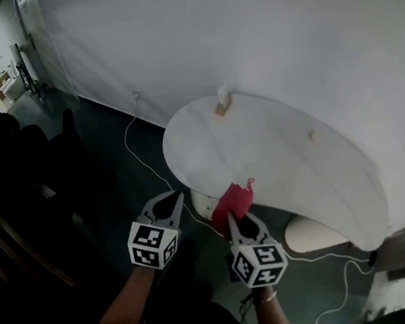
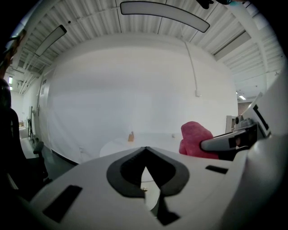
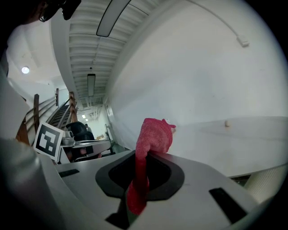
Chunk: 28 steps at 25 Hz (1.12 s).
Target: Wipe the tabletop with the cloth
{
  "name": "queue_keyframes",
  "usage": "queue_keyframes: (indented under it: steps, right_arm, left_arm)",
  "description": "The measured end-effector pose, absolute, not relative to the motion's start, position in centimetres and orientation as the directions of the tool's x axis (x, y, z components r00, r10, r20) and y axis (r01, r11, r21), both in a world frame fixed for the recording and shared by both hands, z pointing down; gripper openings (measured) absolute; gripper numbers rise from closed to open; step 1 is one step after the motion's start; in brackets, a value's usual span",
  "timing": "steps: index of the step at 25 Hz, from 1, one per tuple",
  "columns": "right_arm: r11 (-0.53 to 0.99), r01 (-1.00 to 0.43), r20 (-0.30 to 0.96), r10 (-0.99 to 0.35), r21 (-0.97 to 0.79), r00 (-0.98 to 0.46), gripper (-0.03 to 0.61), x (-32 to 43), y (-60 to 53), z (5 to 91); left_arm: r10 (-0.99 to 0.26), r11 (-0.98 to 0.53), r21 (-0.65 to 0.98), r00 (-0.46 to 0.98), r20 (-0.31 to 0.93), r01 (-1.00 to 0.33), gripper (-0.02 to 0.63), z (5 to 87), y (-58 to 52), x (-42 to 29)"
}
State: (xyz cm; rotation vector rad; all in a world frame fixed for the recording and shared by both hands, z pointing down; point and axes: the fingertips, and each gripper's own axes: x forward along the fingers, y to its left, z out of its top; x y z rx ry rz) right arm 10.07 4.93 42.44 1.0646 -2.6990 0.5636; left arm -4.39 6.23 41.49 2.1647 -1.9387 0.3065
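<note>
A red cloth hangs over the near edge of the white rounded tabletop. My right gripper is shut on the cloth, just in front of that edge. In the right gripper view the cloth bunches above the closed jaws and a strip of it trails down between them. My left gripper floats to the left of the table's near edge, shut and holding nothing. In the left gripper view the cloth shows to the right, beside the right gripper's finger.
A small tan and white item stands at the table's far left rim, and a tiny pale object lies farther right. A white cable runs across the dark floor. A pale round base sits under the table. Dark furniture fills the left.
</note>
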Motion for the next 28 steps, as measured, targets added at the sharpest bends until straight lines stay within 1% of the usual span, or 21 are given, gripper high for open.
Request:
queue_keyframes:
  steps: [6, 15, 21, 28]
  right_arm:
    - [0.675, -0.677, 0.338, -0.589, -0.293, -0.734, 0.044, 5.5, 0.4, 43.6]
    - [0.683, -0.636, 0.392, -0.508, -0.359, -0.767, 0.044, -4.6, -7.9, 45.2]
    - [0.678, -0.597, 0.399, -0.451, -0.430, -0.799, 0.045, -10.2, -11.2, 46.1]
    - [0.701, -0.538, 0.426, -0.354, -0.468, -0.832, 0.046, -14.7, -13.3, 48.3]
  left_arm:
    - [-0.946, -0.099, 0.034, 0.104, 0.307, -0.995, 0.003, 42.5, 1.2, -8.5]
    - [-0.941, -0.089, 0.032, 0.094, 0.324, -0.996, 0.002, 43.2, -7.8, -16.8]
    - [-0.938, -0.080, 0.057, 0.095, 0.333, -0.995, 0.002, 44.2, -11.0, -20.8]
    - [-0.936, -0.037, 0.076, 0.062, 0.347, -0.996, 0.002, 45.7, -12.4, -23.8]
